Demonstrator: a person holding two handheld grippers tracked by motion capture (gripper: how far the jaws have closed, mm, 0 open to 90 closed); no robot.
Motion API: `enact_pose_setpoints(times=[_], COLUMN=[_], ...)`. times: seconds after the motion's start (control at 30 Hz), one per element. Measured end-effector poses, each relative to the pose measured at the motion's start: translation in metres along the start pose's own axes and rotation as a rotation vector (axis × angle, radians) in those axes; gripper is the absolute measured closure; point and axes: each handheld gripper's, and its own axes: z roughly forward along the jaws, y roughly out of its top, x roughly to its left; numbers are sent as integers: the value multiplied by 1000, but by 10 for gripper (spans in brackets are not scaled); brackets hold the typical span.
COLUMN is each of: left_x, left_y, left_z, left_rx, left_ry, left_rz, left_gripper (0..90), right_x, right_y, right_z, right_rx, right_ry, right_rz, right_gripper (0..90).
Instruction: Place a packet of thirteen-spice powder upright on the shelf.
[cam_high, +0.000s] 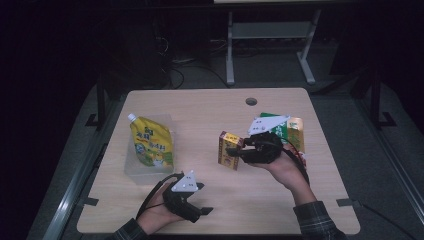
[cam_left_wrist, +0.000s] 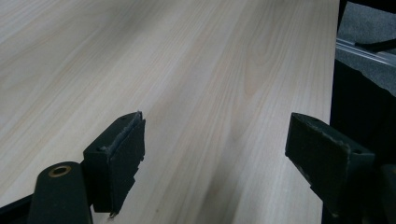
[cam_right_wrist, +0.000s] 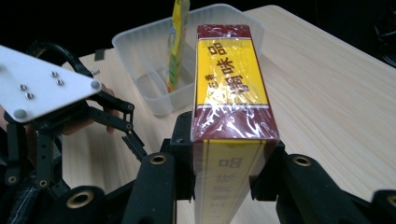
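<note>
One yellow-and-maroon box is clamped in the right gripper's jaws above the table, not yet in the tray holding a yellow pouch; the left gripper gapes empty.

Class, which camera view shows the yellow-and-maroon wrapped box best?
The right gripper view: the yellow-and-maroon wrapped box fills the centre, its print readable, clamped in the right claw. The high view shows it small. The left gripper view looks along bare wooden table.
</note>
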Motion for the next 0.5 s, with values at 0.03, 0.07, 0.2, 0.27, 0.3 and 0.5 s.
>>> enact_pose_setpoints(times=[0.03,0.07,0.2,0.27,0.3,0.5], left_x=[0,-1,-3,-5,-6,-11], left_y=[-1,-3,-9,-12,-14,-24], left_z=[-1,-3,-7,-10,-11,-20], left_rx=[2,3,6,7,4,-8], left_ry=[4,3,16,21,21,36], left_rz=[-2,-11,-19,-22,-28,-53], left_gripper=[193,193,193,193,193,194], right_x=[0,1,0,0,0,4], right_y=[2,5,15,19,22,40], right_z=[1,3,11,16,20,39], right_rx=[2,4,-1,0,-1,-9], right_ry=[5,8,41,55,60,120], right_rz=[-1,-9,-22,-31,-43,-81], right_gripper=[674,674,675,674,674,674])
